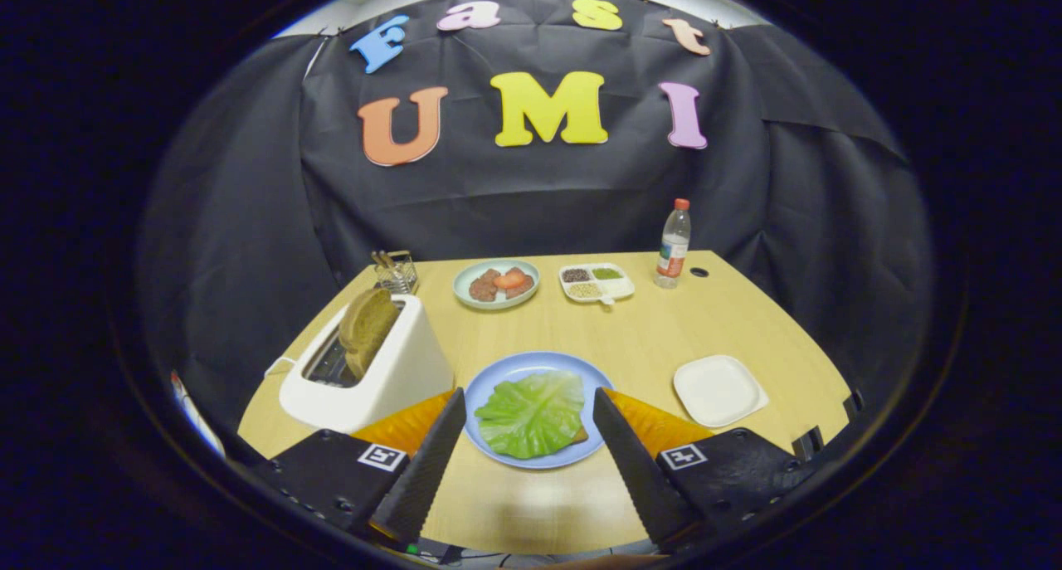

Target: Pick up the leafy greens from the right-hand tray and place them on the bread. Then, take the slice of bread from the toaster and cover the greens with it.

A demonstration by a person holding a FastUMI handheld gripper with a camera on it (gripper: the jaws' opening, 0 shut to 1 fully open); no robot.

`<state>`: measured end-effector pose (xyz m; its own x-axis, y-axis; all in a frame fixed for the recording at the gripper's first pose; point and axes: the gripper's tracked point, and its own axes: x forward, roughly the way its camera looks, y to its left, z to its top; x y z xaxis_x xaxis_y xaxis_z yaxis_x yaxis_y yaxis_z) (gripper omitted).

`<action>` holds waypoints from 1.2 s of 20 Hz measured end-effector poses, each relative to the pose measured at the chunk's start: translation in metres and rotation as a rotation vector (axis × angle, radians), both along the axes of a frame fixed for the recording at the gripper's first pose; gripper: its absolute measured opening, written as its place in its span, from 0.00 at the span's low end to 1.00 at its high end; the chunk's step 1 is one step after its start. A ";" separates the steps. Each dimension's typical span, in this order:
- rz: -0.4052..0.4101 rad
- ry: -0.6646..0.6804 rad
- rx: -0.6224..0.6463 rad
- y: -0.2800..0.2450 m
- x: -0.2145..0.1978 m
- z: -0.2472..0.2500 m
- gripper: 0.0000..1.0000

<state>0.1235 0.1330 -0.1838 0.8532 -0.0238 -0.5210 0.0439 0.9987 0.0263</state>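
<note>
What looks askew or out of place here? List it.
Only the bread slice in the toaster stands out: it leans sideways out of the slot. The lettuce lies flat on the blue plate, hiding nearly all the bread beneath. Nothing is spilled. The gripper is open and empty.

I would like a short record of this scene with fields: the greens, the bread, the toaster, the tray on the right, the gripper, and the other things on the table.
greens: leafy greens lie on the bread on the blue plate, between the fingers
bread under greens: only a corner shows
toaster: white toaster holds a brown bread slice standing out of the slot
right-hand tray: white tray, nothing on it
gripper: gripper open, fingers either side of the plate, holding nothing
other: green plate of food, divided dish, water bottle
</note>
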 end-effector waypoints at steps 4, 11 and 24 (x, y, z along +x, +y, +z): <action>0.029 -0.072 0.054 0.031 -0.003 0.033 0.95; 0.083 -0.096 0.029 0.084 0.020 0.056 0.97; 0.116 0.048 0.009 0.161 0.099 -0.005 0.97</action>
